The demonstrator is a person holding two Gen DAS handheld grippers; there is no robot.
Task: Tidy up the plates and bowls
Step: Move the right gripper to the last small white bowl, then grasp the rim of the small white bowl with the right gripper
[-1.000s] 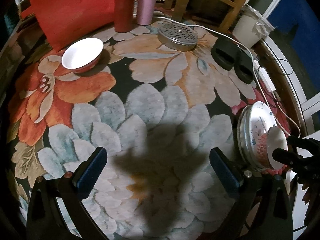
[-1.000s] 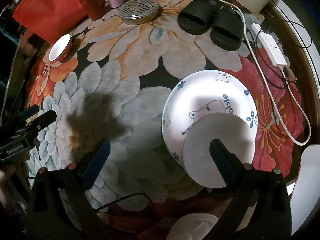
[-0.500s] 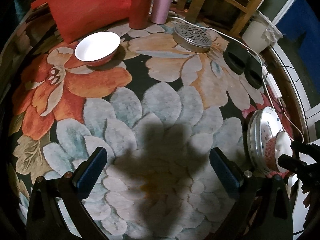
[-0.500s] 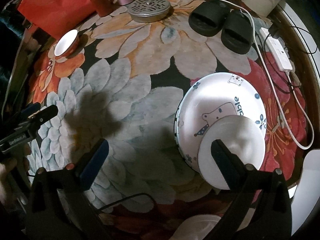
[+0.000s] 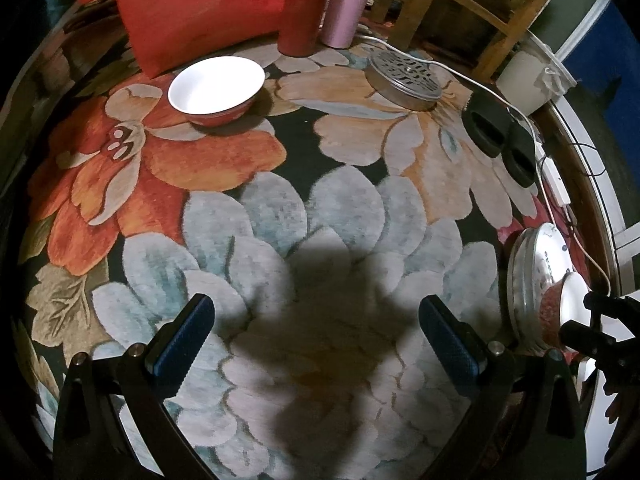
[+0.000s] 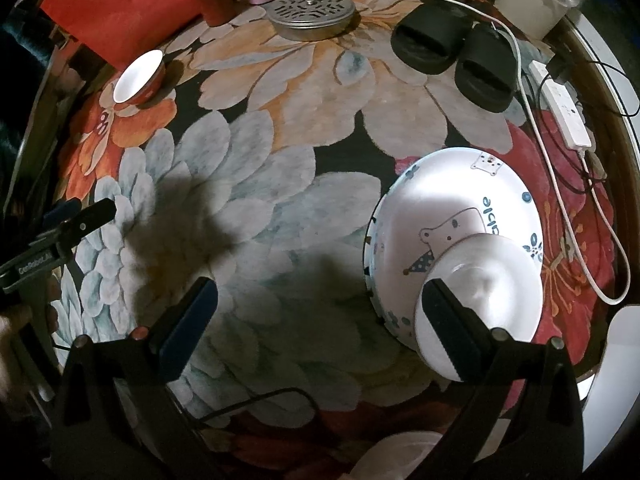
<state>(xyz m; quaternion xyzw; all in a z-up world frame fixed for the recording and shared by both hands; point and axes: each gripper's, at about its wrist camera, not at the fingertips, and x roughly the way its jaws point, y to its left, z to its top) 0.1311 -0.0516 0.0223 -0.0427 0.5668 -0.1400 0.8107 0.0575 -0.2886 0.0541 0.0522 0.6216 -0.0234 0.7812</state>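
Two bowls are waiting apart on the floral rug [image 5: 320,208]; going left to right, the red bowl [image 5: 216,90] is sitting upright at eleven o'clock in the left wrist view, beside the red bag [image 5: 200,4], probably the next pick; the left tool [image 5: 316,340] is hovering wide and holding nothing, jaws facing that bowl; the right tool [image 6: 320,316] is likewise spread and empty, above the second bowl [image 6: 478,304], which is resting on the bear plate [image 6: 440,200] at three o'clock, seemingly stacked to gather the dishes.
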